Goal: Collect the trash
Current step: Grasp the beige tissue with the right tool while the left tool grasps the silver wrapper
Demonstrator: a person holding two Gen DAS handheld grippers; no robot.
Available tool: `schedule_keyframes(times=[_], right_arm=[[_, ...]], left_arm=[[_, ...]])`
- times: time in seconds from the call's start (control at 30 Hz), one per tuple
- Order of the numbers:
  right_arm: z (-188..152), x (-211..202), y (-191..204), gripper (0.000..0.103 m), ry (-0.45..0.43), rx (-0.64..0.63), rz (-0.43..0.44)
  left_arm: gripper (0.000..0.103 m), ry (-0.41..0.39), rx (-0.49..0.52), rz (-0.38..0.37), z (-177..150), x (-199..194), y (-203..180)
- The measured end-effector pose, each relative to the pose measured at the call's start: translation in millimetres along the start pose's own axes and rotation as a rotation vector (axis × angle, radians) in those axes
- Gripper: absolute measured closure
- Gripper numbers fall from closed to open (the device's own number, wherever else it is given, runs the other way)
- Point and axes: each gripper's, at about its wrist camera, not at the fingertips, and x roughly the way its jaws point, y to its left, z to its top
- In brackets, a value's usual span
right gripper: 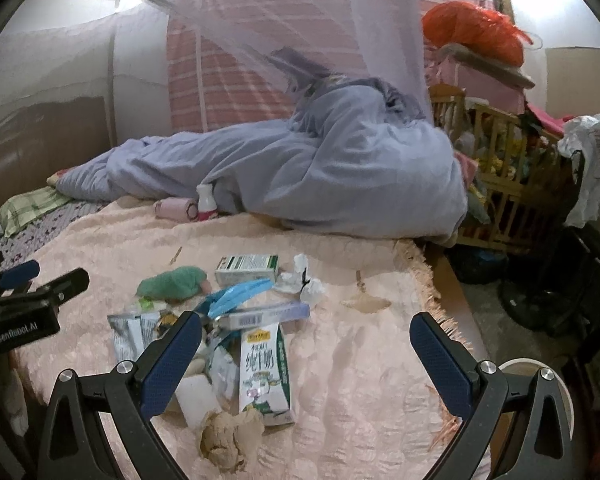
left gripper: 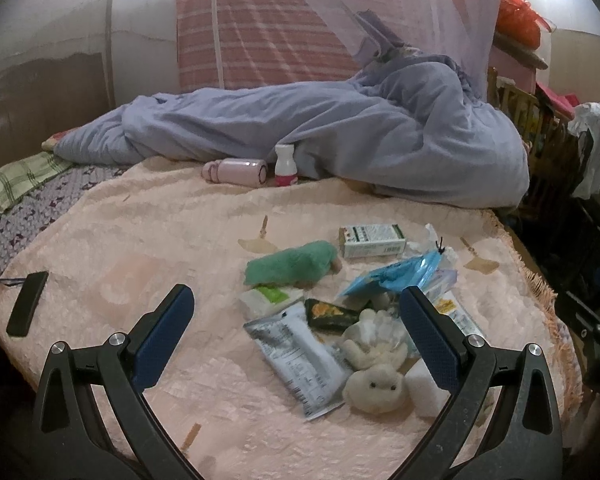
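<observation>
I logged the bed (left gripper: 140,240), left to right. A black remote-like bar (left gripper: 27,303) lay far left, well apart from the litter. The left claw (left gripper: 296,308) hung with its fingers wide apart, holding nothing; the silver wrapper (left gripper: 296,360) lay just ahead of it, long axis running away and leftward. A white plush toy (left gripper: 374,384) sat beside it, probably not trash. The right claw (right gripper: 306,334) was likewise spread and empty, and the milk carton (right gripper: 264,372) lay between its fingers, long axis pointing away from me. I judged the right claw nearer the carton, the left nearer the wrapper. A white bin rim (right gripper: 540,364) showed bottom right, beyond the bed's edge.
</observation>
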Motion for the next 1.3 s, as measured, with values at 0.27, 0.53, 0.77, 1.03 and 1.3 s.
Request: schedule_keyframes(times=[0.27,0.53,0.77,1.03,1.3], right_arm=[[-27.5,13.4,1.2,0.0,0.1,-0.031,0.102],[-66.9,36.5,10.0,0.022,0.256,-0.006,0.277],[-95.6,80.4,15.7,0.075,0.377,0.096,0.4],[-75.3,43.6,-2.2,0.077,0.261,0.067,0.393],[-64.5,32.3,-27.5,0.077,0.224,0.112,0.368]], left_arm=[[0.001,0.095,-0.026,-0.031,-9.3,8.8,34.3],[0.004,0.153,0.06,-0.078,-26.0,18.8,16.3],[0.019,0.28,0.108,-0.219,-47.2,38.8,-6.5],[0.023,0.318,0.148,-0.251,-48.5,58.9,-22.2],[0.023,0.368,0.007,-0.112,-44.8,94.0,18.1]])
